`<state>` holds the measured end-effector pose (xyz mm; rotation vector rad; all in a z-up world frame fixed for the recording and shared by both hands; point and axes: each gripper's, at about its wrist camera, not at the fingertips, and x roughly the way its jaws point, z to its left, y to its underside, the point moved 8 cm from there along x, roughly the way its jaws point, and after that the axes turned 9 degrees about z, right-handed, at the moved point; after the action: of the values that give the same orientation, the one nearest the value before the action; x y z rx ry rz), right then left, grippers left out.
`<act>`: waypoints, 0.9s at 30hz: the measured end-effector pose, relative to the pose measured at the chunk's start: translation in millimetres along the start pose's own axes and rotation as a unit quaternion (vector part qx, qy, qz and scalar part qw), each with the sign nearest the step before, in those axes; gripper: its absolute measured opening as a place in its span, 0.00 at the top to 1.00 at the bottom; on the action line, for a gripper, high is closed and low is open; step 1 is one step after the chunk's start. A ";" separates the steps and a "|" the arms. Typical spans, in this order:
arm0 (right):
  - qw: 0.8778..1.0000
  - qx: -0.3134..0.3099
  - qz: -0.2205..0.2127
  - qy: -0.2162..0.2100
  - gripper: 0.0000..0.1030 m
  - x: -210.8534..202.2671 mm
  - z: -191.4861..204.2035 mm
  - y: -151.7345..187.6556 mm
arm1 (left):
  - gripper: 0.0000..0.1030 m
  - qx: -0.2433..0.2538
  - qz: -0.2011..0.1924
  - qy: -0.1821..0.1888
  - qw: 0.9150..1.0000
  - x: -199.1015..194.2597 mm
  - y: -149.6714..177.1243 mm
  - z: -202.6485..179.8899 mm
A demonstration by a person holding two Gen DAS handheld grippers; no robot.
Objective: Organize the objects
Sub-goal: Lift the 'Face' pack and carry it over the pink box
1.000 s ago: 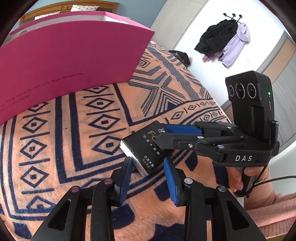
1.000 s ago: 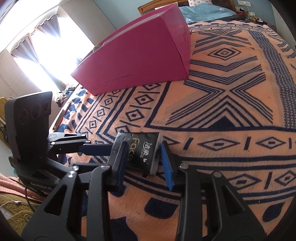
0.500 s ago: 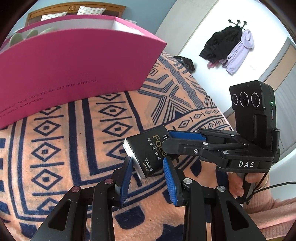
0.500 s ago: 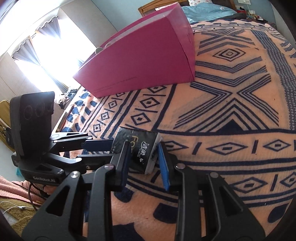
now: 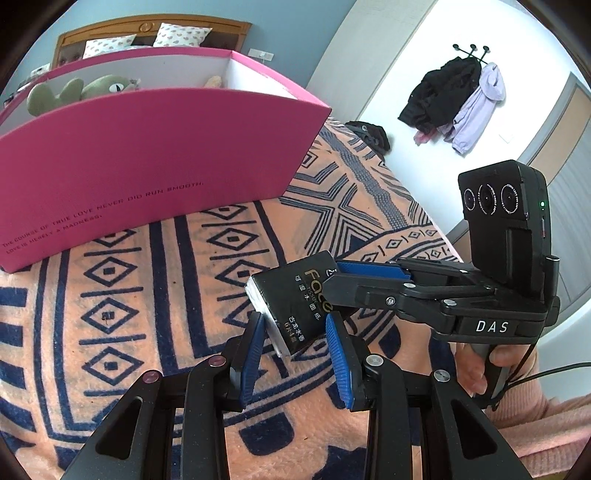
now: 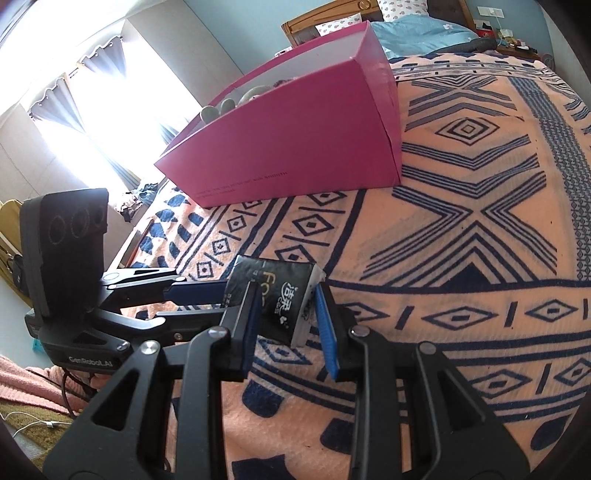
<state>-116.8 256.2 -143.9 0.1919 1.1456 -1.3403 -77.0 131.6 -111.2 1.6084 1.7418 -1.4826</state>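
A black tissue pack (image 5: 295,299) with gold "Face" lettering is held above the patterned bedspread. Both grippers are shut on it. My left gripper (image 5: 295,334) clamps its near end between blue pads. My right gripper (image 6: 286,314) clamps the pack (image 6: 284,299) from the other side; it shows in the left wrist view as the black tool (image 5: 424,295) coming from the right. The left gripper shows in the right wrist view (image 6: 155,295) coming from the left. An open pink box (image 5: 147,155) stands behind the pack, also in the right wrist view (image 6: 295,144).
A green plush toy (image 5: 77,92) lies inside the pink box. The orange and navy bedspread (image 6: 461,229) covers the bed. Pillows and a wooden headboard (image 5: 147,29) are behind the box. Coats (image 5: 454,99) hang on the wall at the right.
Both grippers have lifted the tissue pack off the bedspread and moved it higher, so the inside of the pink box and the plush toy now show.
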 end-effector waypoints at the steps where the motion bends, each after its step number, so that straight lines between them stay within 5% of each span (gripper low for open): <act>1: 1.000 0.000 -0.001 0.000 0.68 -0.8 0.7 -0.5 | 0.67 0.001 -0.002 -0.001 1.000 -0.9 -0.5 -0.1; 27: 0.997 -0.049 -0.054 0.013 0.68 -32.7 23.8 -58.1 | 0.67 0.033 -0.057 -0.031 0.997 -38.3 -45.7 -7.6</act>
<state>-145.8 243.7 -80.6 0.0774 1.2561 -1.3746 -102.6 126.8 -57.1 1.5005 1.7950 -1.6402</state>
